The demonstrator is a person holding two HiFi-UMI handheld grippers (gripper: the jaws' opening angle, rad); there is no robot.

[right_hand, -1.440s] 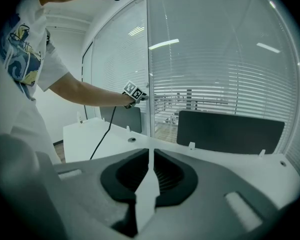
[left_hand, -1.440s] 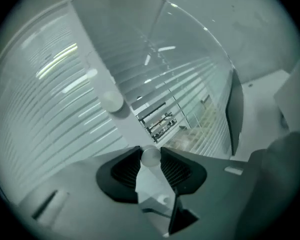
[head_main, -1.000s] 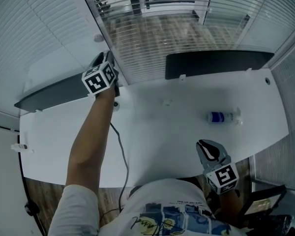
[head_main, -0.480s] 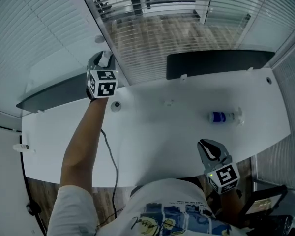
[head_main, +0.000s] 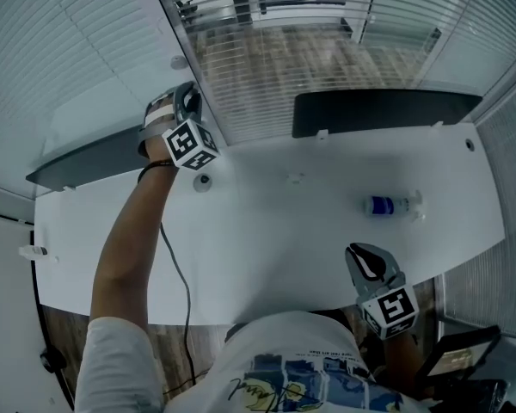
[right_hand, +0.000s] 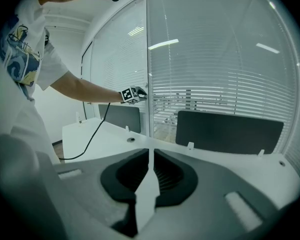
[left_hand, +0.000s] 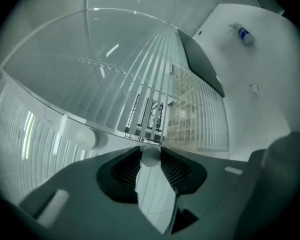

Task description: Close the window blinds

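Observation:
The window blinds (head_main: 267, 67) hang behind the desk; their slats stand partly apart and wooden floor shows between them. My left gripper (head_main: 187, 101) reaches up to the frame at the blinds' left edge. In the left gripper view its jaws (left_hand: 151, 151) pinch a small round white wand end (left_hand: 150, 158); they have just been closing on it. The slats (left_hand: 155, 89) fan out ahead of the jaws. My right gripper (head_main: 367, 263) rests low by the desk's near edge, shut with nothing in it (right_hand: 150, 153). The right gripper view shows the left gripper (right_hand: 132, 95) against the blinds (right_hand: 215, 84).
A white desk (head_main: 284, 231) spans the view, with a small blue-labelled bottle (head_main: 387, 205) at the right. Dark partition panels (head_main: 378, 110) (head_main: 86, 162) stand along its far edge. A cable (head_main: 176, 265) runs to a grommet (head_main: 204, 181). A round white knob (head_main: 180, 62) sits on the window frame.
My left gripper has rolled about its own line at the blinds' edge, so its marker cube shows a different face, and the forearm has shifted slightly left. The right gripper has not moved.

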